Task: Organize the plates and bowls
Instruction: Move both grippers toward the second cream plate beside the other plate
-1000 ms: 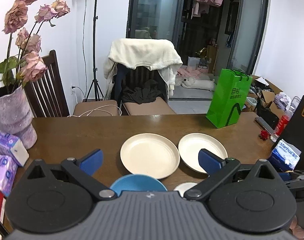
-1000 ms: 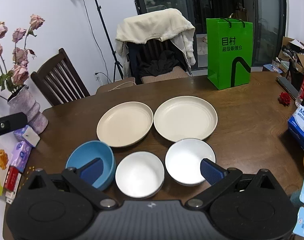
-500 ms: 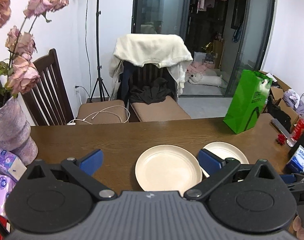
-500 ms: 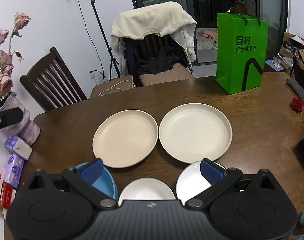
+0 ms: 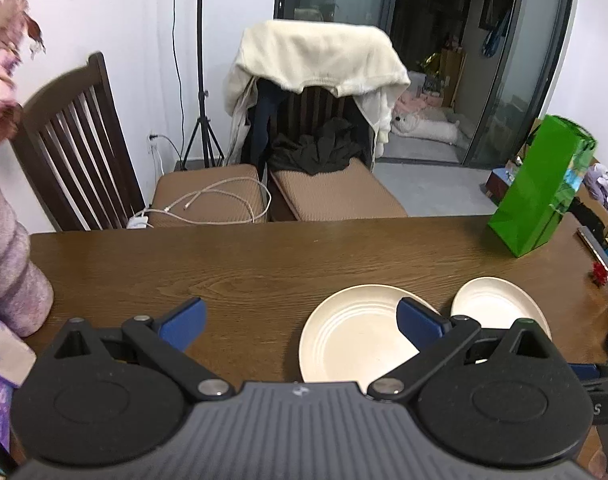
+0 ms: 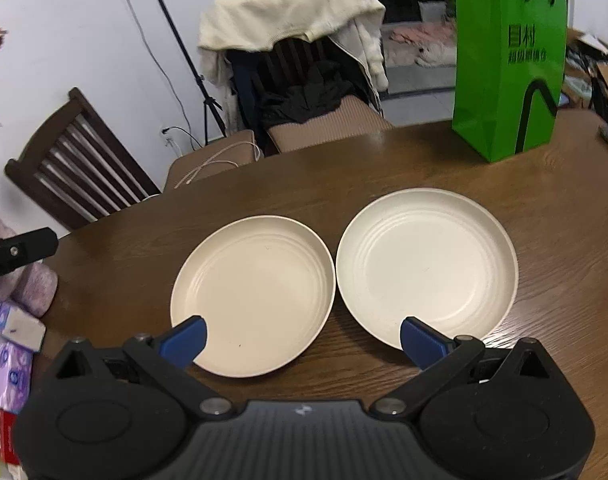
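Two cream plates lie side by side on the brown wooden table (image 6: 384, 168): the left plate (image 6: 252, 292) and the right plate (image 6: 426, 266). My right gripper (image 6: 301, 338) is open, hovering over the near rims of both plates with nothing between its blue fingers. In the left wrist view the same left plate (image 5: 356, 338) and right plate (image 5: 494, 304) sit low on the right. My left gripper (image 5: 299, 318) is open over bare table left of them, its right finger overlapping the left plate's edge. The bowls are hidden below both gripper bodies.
A green paper bag (image 6: 508, 64) stands at the table's far right. A pink vase (image 5: 7, 272) and tissue packs (image 6: 11, 344) crowd the left edge. Two chairs, one draped with a white garment (image 5: 316, 60), stand behind the far edge.
Both grippers have moved forward over the table. The blue and white bowls have dropped out of view beneath them, and the plates now sit closer to the fingers. Both stay open.
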